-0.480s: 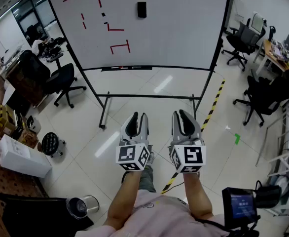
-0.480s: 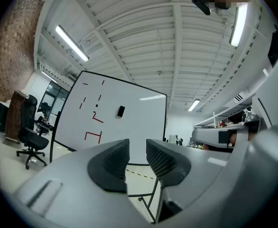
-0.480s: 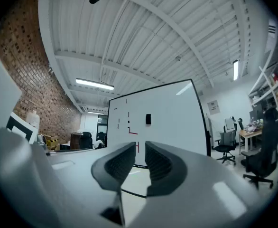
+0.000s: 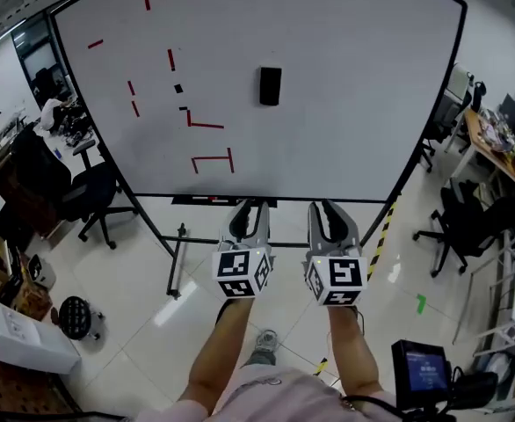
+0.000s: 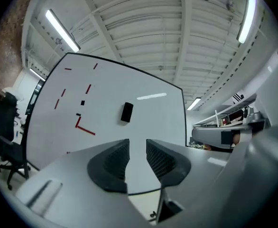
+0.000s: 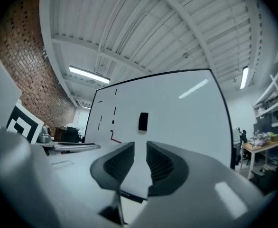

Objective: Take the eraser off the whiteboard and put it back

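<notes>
A black eraser (image 4: 270,86) sticks to the large whiteboard (image 4: 354,104), right of some red marker strokes (image 4: 212,159) and small black marks. Both grippers are held side by side in front of the board's lower edge, well short of the eraser. My left gripper (image 4: 247,207) is shut with nothing between its pads. My right gripper (image 4: 330,207) is likewise shut and empty. In the left gripper view the eraser (image 5: 126,112) shows above the left gripper (image 5: 137,144). In the right gripper view the eraser (image 6: 143,121) lies straight above the right gripper (image 6: 140,146).
The board stands on a black frame with floor feet (image 4: 176,262) and a marker tray (image 4: 222,200). Office chairs (image 4: 468,222) and desks are at the right, a chair (image 4: 82,192) and a seated person at the left. Yellow-black tape (image 4: 382,236) crosses the floor. White boxes (image 4: 20,337) lie lower left.
The whiteboard has come closer and fills more of the head view. Both grippers have moved up toward its lower edge, still shut and side by side.
</notes>
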The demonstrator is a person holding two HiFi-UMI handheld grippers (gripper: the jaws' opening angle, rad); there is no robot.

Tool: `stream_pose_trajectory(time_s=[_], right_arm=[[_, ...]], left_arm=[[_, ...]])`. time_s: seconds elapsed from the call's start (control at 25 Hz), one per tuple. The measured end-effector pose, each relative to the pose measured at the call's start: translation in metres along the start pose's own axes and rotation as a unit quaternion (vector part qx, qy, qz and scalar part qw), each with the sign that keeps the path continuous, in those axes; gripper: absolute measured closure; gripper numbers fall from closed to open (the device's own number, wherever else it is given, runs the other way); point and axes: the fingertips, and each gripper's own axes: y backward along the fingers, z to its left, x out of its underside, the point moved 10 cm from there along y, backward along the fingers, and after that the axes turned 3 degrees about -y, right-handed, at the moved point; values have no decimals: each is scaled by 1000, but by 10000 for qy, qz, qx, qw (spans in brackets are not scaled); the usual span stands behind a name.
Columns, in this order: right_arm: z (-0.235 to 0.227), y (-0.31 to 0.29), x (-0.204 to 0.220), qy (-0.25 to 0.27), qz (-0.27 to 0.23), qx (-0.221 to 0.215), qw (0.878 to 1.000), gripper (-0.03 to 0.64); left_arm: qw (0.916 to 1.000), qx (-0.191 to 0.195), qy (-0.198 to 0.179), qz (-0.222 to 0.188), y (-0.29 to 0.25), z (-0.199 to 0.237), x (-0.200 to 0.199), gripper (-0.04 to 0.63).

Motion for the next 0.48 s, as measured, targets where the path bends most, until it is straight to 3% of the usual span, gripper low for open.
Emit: stream_pose_trajectory(time_s=[0.24,0.48], right_arm=[[-21,-181,-43,219,-184,-221,9993,491],[-41,-281,-63,99,-222,-474,9986,431]], left_arm=[[9982,349,-337,-356,-163,79,-62,458],[9899,977,-1006,-226,-253,97,-71,395]])
